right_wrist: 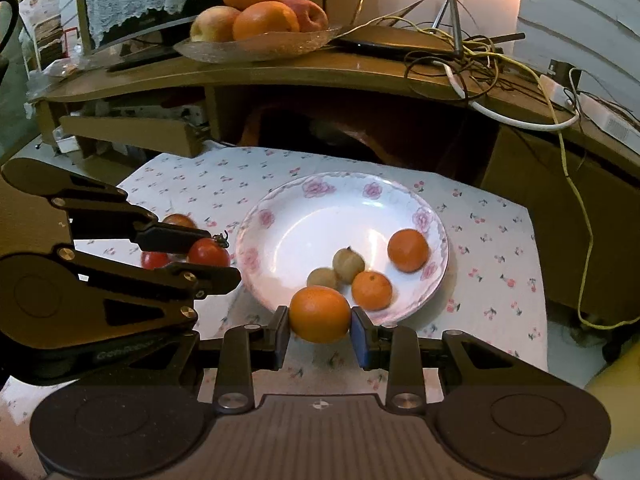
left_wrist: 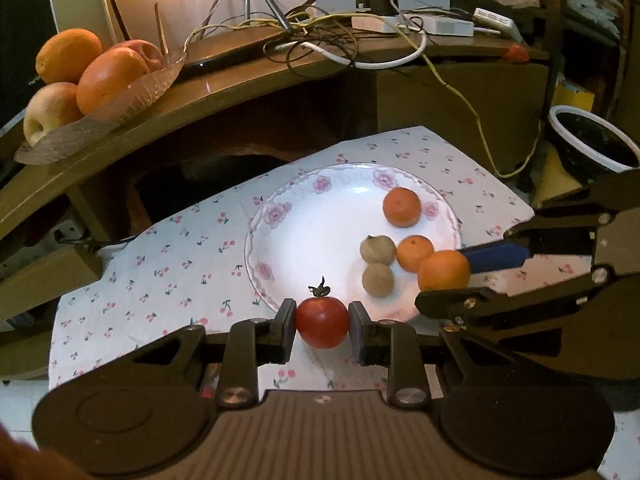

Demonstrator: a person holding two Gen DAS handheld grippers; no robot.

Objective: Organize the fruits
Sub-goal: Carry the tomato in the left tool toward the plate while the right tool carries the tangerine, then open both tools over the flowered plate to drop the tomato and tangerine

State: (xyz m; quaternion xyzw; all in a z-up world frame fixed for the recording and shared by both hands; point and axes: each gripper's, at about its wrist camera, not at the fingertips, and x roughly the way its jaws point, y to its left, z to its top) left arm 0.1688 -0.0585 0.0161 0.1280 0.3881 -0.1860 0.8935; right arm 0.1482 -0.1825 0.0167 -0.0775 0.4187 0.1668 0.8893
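Left gripper (left_wrist: 322,326) pinches a tomato (left_wrist: 322,322) at the plate's (left_wrist: 312,236) near rim. Right gripper (right_wrist: 320,330) clamps an orange (right_wrist: 320,314) beside it.

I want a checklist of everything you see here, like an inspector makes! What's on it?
Surface: cherry-print cloth under a flowered white plate.
Job's things: two tangerines and two small brown fruits on the plate; two more tomatoes on the cloth to the plate's left.
Clutter: dark bowl off to the right.
Grippers: left tool shut on a red tomato; right tool shut on an orange, both at the plate's near rim.
Cables: tangled wires on the wooden shelf; a yellow cable hanging down.
Surroundings: glass dish of apples and oranges on the shelf; bright lamp glow behind.
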